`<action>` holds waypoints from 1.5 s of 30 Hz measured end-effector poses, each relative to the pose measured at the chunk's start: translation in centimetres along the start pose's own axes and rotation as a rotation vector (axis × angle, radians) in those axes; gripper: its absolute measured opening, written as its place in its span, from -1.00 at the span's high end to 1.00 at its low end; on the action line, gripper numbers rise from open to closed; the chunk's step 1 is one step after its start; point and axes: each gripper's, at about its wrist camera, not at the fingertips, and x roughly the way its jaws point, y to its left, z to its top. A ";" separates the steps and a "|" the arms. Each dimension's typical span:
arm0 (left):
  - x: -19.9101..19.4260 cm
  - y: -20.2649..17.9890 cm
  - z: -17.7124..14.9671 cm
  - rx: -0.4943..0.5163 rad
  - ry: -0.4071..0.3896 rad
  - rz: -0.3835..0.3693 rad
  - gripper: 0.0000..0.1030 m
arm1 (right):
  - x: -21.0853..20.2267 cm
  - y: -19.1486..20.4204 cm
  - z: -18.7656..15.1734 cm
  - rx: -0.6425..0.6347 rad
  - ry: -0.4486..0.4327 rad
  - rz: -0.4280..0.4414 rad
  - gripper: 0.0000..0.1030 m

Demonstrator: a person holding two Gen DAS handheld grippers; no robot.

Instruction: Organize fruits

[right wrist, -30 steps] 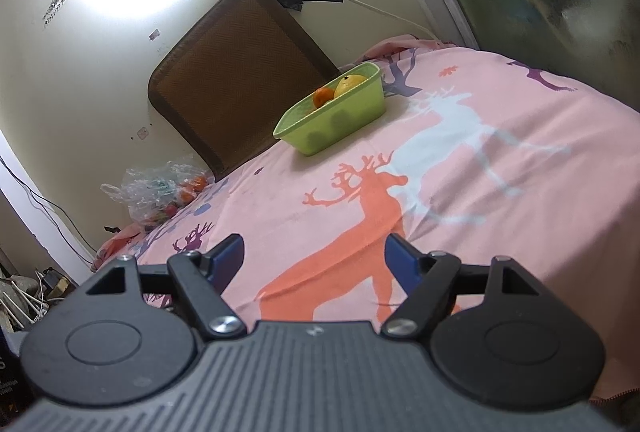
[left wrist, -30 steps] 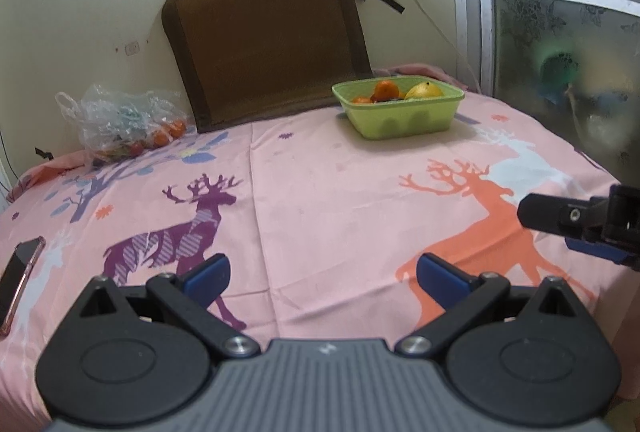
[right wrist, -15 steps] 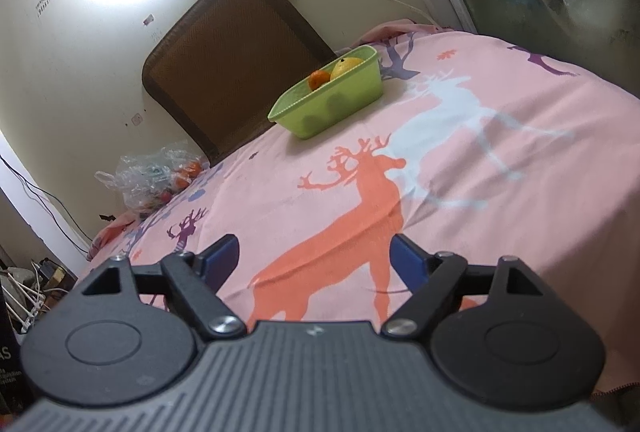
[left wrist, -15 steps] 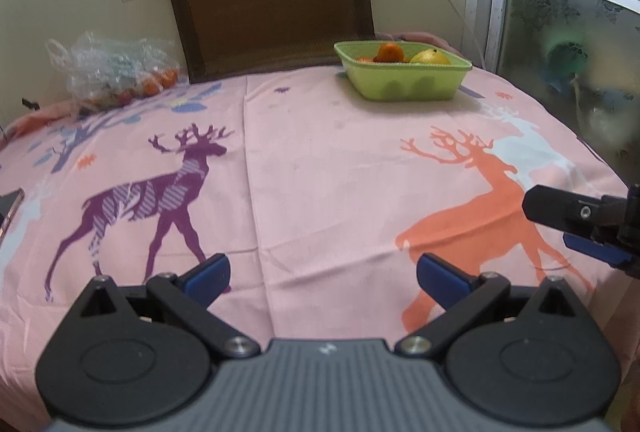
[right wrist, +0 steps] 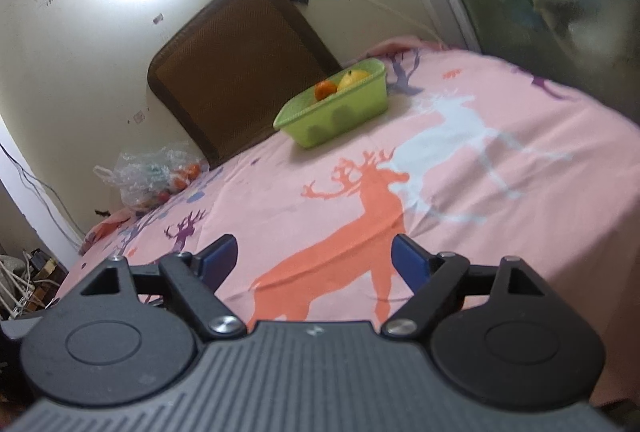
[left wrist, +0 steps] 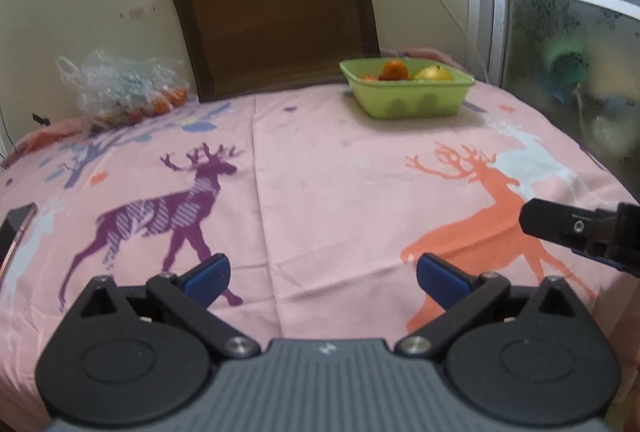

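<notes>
pink bedsheet with deer prints (left wrist: pixel 320 199) fills the surface under and ahead of both tools. brown woven mat (left wrist: pixel 276 11) leans upright on the wall at the far edge, straight ahead of the left tool. frosted patterned glass door (left wrist: pixel 568 11) stands to the right.

clear plastic bag of small orange and red fruits (left wrist: pixel 124 87) lies far ahead and left of the left tool, just beside the mat's lower left corner. in the right wrist view the same bag (right wrist: pixel 154 173) is far ahead and left too.

light green rectangular plastic basket (left wrist: pixel 408 91) sits far ahead and a bit right of the left gripper (left wrist: pixel 320 274), well apart from it; in it an orange fruit (left wrist: pixel 394 70) beside a yellow pear-like fruit (left wrist: pixel 434 73), touching or nearly so. from the right gripper (right wrist: pixel 316 258) the basket (right wrist: pixel 340 111) is far ahead, near centre, well apart.

left gripper: blue pads wide apart, nothing between them, low over the sheet near the purple deer. right gripper: pads wide apart, empty, over the orange deer; its black finger (left wrist: pixel 568 224) shows at the right edge of the left wrist view, near the left tool.

dark phone (left wrist: pixel 16 228) lies on the sheet at the left edge.
</notes>
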 end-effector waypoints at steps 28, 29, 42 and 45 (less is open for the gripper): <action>-1.5 0.2 0.3 0.021 -0.105 0.041 -1.00 | -0.7 0.9 0.0 -0.050 -0.067 -0.009 -0.67; -1.5 0.2 0.4 0.021 -0.105 0.043 -1.00 | -0.7 0.9 0.0 -0.050 -0.067 -0.009 -0.67; -1.4 0.2 0.5 0.030 -0.099 0.051 -1.00 | -0.7 0.8 0.1 -0.049 -0.071 -0.010 -0.67; -1.4 0.2 0.5 0.031 -0.099 0.052 -1.00 | -0.8 0.9 0.1 -0.047 -0.074 -0.012 -0.67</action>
